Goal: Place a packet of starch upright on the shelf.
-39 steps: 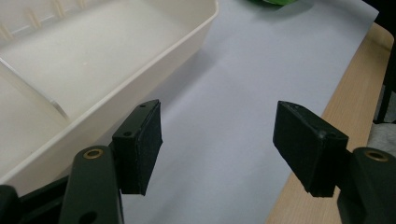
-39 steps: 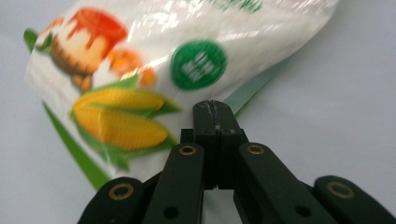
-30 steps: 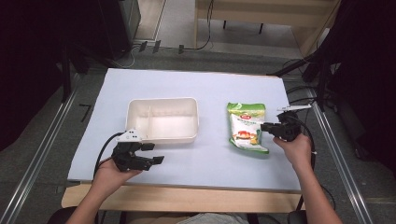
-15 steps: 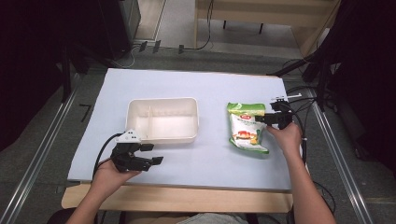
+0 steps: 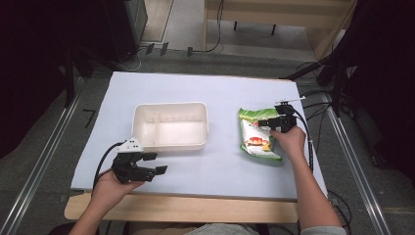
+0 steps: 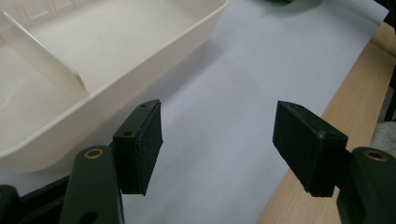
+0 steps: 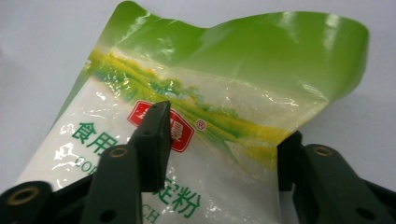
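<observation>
Right hand-held gripper (image 5: 270, 122) straddles green pouch (image 5: 257, 137), jaws just closing, not yet clamped. Pouch flat on worktop (image 5: 230, 90) right of tray (image 5: 169, 126). Left hand-held gripper (image 5: 149, 163) apart, idle near tray. Lift, transfer pending.

The table (image 5: 215, 93) is being viewed from a fixed camera placed high above the person's side, looking forward and down, so that the whole top is being taken in from far. The left gripper (image 6: 217, 140) view is being taken from low and very near, along the two black jaws, facing the white tray (image 6: 140, 70) and the wooden table edge; both are also being seen in the high view. The right gripper (image 7: 224, 144) view is being held close over the green bag (image 7: 243, 74), which is being shared with the high view (image 5: 257, 139).
</observation>
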